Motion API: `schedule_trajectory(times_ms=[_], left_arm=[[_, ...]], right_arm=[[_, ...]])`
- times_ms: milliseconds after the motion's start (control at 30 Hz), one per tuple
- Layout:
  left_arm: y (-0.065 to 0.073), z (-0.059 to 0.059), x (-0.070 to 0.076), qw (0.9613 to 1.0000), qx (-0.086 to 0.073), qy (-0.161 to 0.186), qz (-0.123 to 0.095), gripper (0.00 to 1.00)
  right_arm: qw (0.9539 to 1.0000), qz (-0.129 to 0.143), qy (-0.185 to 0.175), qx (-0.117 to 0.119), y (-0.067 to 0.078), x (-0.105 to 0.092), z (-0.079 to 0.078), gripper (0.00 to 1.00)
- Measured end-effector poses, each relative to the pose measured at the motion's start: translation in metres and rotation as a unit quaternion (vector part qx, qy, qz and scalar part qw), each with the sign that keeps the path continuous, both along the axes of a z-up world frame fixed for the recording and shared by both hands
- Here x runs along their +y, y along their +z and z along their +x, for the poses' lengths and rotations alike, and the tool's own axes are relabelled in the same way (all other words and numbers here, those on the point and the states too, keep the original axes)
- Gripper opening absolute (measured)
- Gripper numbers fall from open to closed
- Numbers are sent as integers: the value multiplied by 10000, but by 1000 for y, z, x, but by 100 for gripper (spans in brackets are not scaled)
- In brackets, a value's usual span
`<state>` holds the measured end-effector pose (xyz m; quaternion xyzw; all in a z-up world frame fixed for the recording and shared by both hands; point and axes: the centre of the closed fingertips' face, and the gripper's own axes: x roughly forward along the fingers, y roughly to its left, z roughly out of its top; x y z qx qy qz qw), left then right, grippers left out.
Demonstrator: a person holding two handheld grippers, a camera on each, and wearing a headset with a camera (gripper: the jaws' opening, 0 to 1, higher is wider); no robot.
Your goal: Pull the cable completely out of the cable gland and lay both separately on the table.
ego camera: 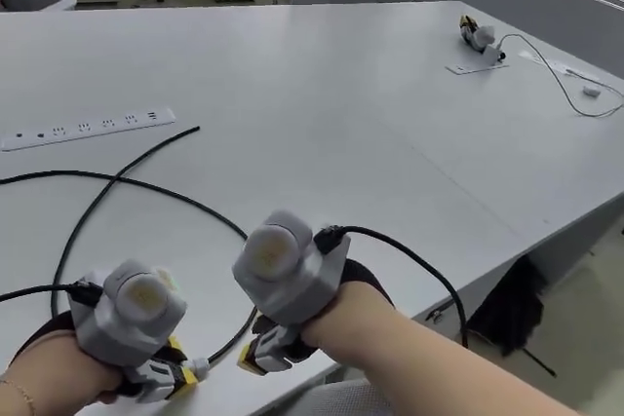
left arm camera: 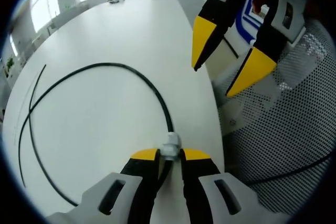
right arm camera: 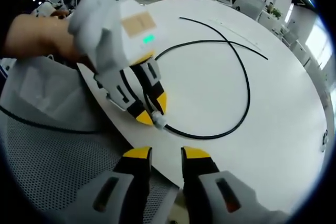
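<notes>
The cable gland (left arm camera: 170, 145) sits right at the near edge of the table (ego camera: 341, 94), a small pale fitting pinched between the yellow tips of the left gripper (left arm camera: 169, 155), whose jaws are clamped on it. And the cable (ego camera: 115, 180) is not out yet: the black line runs straight out of the gland, sweeps away in a wide loop over the white tabletop and crosses itself farther out, near the power strip (ego camera: 88, 129). From the head view, the left gripper (ego camera: 185, 377) is low at the table edge with the gland (ego camera: 200, 367) poking from its tips. The right gripper (ego camera: 249, 362) hangs just beside it, tips pointed at the gland. In its own view the right gripper (right arm camera: 166, 153) has its jaws apart, nothing between them, with the left gripper (right arm camera: 152, 109) and the gland (right arm camera: 159, 120) just ahead. The left gripper view catches the right gripper (left arm camera: 212, 80) spread wide above a mesh chair (left arm camera: 283, 145).
</notes>
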<state>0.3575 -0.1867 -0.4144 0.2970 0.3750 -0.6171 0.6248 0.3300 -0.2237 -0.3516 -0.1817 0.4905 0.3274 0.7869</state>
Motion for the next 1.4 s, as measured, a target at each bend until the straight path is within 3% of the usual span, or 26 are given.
schedule_trajectory(times_ms=[267, 433, 567, 767, 933, 1400], left_arm=[[0, 2, -1, 9999, -102, -51, 92, 18], [0, 2, -1, 9998, -143, -30, 137, 18], [0, 1, 0, 9997, -239, -50, 93, 18], [2, 1, 1, 9996, -257, 140, 61, 18], [21, 3, 5, 9990, -280, 297, -164, 18], [65, 6, 31, 9963, -467, 599, -404, 18]], right_arm=[[10000, 18, 7, -45, 2, 0, 3, 22], [9999, -108, 100, 9, -2, -1, 1, 22], [9999, -103, 63, -23, 0, -1, 0, 22], [9999, -127, 112, -4, -1, 1, -4, 21], [9997, -119, 195, 3, -1, 6, -7, 22], [9994, 110, 260, -198, 6, 15, -2, 21]])
